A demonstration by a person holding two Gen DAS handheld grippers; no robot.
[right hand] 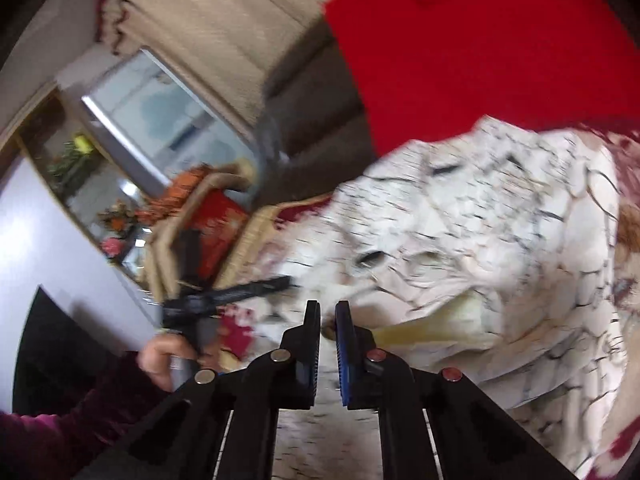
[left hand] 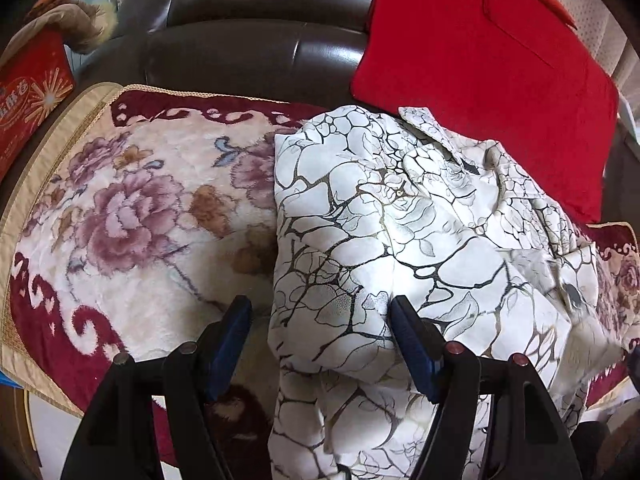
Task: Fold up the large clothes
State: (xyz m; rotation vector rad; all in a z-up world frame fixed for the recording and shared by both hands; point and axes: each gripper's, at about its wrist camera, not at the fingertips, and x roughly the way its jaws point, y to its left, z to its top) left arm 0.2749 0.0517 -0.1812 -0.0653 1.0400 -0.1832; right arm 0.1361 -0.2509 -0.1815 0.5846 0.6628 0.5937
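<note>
The white garment (left hand: pixel 400 240), printed with a dark crackle-and-rose pattern, lies bunched on a floral blanket (left hand: pixel 132 216) spread over the seat of a dark leather sofa (left hand: pixel 248 40). It occupies the right half of the blanket, its collar and a dark button turned towards the right, and its near end hangs over the front edge of the seat. A red cushion (left hand: pixel 488 80) leans against the sofa back just behind it, touching its far edge.

The left claw (left hand: pixel 322 312) stands wide, pointing steeply down at the garment's left near edge. Its right finger (left hand: pixel 412 344) rests against the cloth; its left finger (left hand: pixel 230 340) is over the blanket, clear of the cloth. A fold of the garment lies between the jaws, but the pads do not press on it.

The right claw (right hand: pixel 328 314) is narrow, jaws nearly together, with only a slim gap showing (this view is heavily motion-blurred). Whether any cloth is pinched between the pads cannot be told; the garment lies immediately beyond and to the right of the tips.

A red printed box (left hand: pixel 32 100) stands at the far left beside the sofa arm. In the right wrist view a hand (right hand: pixel 162 354) in a dark purple sleeve (right hand: pixel 60 432) grips the left claw's handle.
</note>
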